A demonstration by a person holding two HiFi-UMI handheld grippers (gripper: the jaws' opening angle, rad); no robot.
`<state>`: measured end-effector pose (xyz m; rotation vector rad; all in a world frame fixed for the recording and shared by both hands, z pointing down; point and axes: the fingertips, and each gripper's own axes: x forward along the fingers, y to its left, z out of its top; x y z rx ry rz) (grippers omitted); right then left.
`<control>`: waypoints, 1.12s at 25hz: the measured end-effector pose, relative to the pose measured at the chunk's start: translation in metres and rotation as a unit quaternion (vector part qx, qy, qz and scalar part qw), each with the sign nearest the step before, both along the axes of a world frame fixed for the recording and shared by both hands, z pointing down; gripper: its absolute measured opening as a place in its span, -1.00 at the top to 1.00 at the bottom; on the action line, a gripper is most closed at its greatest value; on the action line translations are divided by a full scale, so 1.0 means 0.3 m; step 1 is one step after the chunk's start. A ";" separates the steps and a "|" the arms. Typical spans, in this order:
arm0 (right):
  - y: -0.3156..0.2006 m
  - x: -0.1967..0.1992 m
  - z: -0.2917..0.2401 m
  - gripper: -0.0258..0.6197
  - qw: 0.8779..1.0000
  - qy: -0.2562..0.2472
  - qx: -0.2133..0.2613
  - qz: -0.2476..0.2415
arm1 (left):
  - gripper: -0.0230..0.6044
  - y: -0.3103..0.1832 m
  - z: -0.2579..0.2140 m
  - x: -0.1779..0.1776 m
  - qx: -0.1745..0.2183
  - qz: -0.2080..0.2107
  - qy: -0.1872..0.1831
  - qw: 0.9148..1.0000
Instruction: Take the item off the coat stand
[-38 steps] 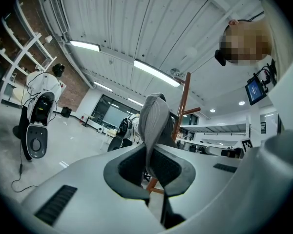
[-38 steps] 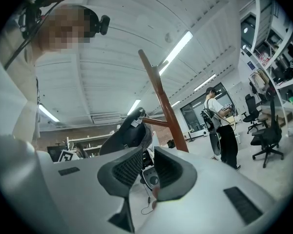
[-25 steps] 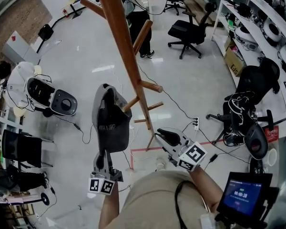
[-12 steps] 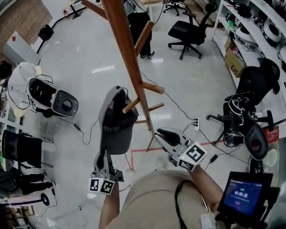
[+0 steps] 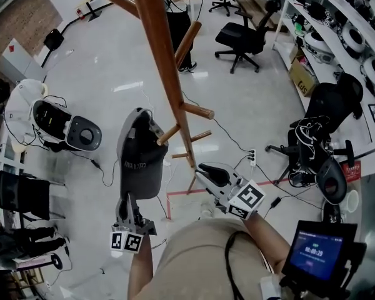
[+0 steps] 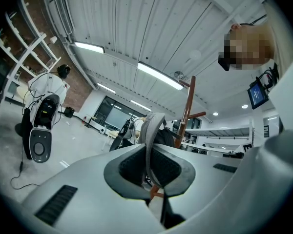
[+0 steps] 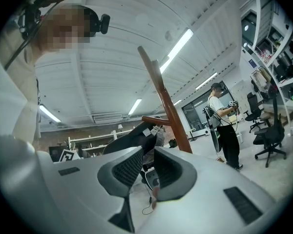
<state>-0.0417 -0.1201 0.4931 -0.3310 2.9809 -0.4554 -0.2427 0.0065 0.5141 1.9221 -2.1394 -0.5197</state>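
While left gripper (image 5: 130, 200) clamps the cap (image 5: 139, 161) brim from below, cap sits over a peg (image 5: 170, 134) pointing lower left off the stand (image 5: 164, 61); right gripper (image 5: 206, 170) empty, jaws narrowly apart.

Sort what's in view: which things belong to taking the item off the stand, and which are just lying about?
Job in hand: cap; coat stand; left claw, shut on the cap.
Lying about: office chair; power strip; grey device on the floor; screen.

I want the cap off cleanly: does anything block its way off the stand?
Yes: a wooden peg reaches into the cap, which the left tool grips by its brim. Nothing else visible blocks it.
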 end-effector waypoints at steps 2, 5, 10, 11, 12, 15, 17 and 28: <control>-0.002 -0.012 0.001 0.68 1.000 0.001 0.003 -0.001 | 0.83 -0.003 0.006 -0.012 0.001 -0.001 0.000 1.000; 0.001 -0.013 0.007 0.68 1.000 0.005 0.004 0.004 | 0.83 -0.009 0.019 -0.023 0.000 0.003 0.003 1.000; 0.013 -0.030 -0.007 0.68 1.000 0.010 0.001 0.016 | 0.83 -0.014 0.004 -0.054 -0.002 0.014 0.005 1.000; 0.015 -0.043 -0.016 0.68 1.000 0.012 0.001 0.019 | 0.83 -0.016 -0.005 -0.069 -0.003 0.017 0.006 1.000; 0.017 -0.053 -0.023 0.68 1.000 0.012 0.000 0.022 | 0.83 -0.018 -0.011 -0.082 -0.003 0.020 0.006 1.000; 0.018 -0.064 -0.020 0.68 0.999 0.014 -0.002 0.031 | 0.83 -0.025 -0.007 -0.097 -0.004 0.029 0.009 1.000; 0.019 -0.068 -0.010 0.68 0.999 0.020 0.002 0.040 | 0.83 -0.027 0.001 -0.102 -0.004 0.034 0.010 0.999; 0.088 -0.215 -0.040 0.87 0.993 0.042 0.064 0.090 | 0.83 -0.037 -0.033 -0.246 0.004 0.069 0.005 0.998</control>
